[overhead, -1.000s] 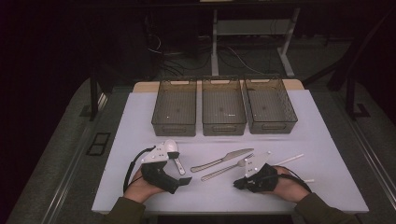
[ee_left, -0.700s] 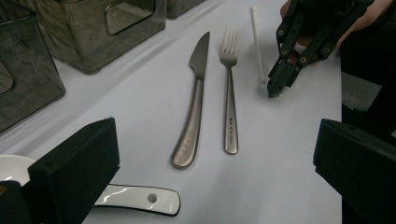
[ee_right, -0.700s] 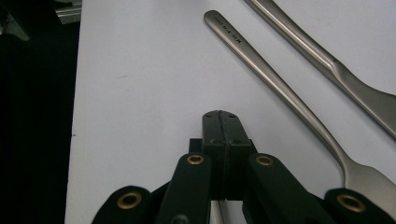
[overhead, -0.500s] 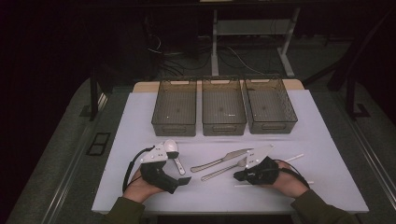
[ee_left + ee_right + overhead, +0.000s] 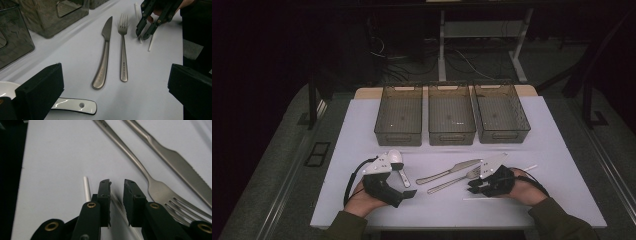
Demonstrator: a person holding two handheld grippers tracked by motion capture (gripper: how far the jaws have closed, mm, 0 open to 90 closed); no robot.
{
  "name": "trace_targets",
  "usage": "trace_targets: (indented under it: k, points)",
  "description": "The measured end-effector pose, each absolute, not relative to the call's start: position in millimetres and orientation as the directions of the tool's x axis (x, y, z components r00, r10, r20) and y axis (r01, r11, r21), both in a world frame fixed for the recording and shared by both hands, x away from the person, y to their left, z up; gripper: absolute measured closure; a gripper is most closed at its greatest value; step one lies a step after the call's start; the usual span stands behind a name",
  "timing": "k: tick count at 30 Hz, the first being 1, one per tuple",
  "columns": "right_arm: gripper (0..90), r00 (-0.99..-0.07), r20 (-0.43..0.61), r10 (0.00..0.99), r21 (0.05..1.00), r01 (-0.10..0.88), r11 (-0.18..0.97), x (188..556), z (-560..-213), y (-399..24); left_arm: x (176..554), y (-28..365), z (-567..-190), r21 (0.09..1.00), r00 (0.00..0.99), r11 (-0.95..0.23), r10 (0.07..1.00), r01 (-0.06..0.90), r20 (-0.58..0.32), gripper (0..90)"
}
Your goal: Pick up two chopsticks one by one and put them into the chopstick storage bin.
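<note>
Counter [image 5: 362,130]: white top, dark floor around, cables and frame legs beyond far edge. Near edge: left tongs [image 5: 115,95] jaws spread wide, holding nothing, white spoon [image 5: 75,107] beside left jaw, bowl cut off. Right tongs [image 5: 117,195] jaws narrowly parted, low over thin clear stick [image 5: 120,207]; contact unclear. White straw [image 5: 86,188] just beside. Fork [image 5: 123,50] and knife [image 5: 103,57] side by side mid-counter, open surface around. Three bins [image 5: 451,115] in row at far edge, contents hard to make out.

spoon [image 5: 75,107]: bowl hidden behind left tool's jaw | fork [image 5: 160,192]: tines partly behind right tool's jaw
</note>
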State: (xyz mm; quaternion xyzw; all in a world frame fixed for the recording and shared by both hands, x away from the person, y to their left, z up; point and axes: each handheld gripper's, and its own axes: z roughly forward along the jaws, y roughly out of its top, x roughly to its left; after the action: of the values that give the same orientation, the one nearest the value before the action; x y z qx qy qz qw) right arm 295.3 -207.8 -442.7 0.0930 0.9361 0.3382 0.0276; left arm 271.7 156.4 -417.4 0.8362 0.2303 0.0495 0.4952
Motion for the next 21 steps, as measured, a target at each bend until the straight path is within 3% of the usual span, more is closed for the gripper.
trace_targets:
  k: [11,21]
  points:
    - [85.8,-0.983,0.013,0.180,0.634,0.148,0.759,293.6,-443.4,-205.0,271.4,155.5,-417.6,0.848,0.888,-0.406,0.435,0.339,-0.147,0.0]
    - [86.6,-0.984,-0.002,0.180,0.625,0.139,0.768,292.8,-441.7,-199.2,271.7,155.9,-417.7,0.850,0.887,-0.401,0.438,0.341,-0.149,0.0]
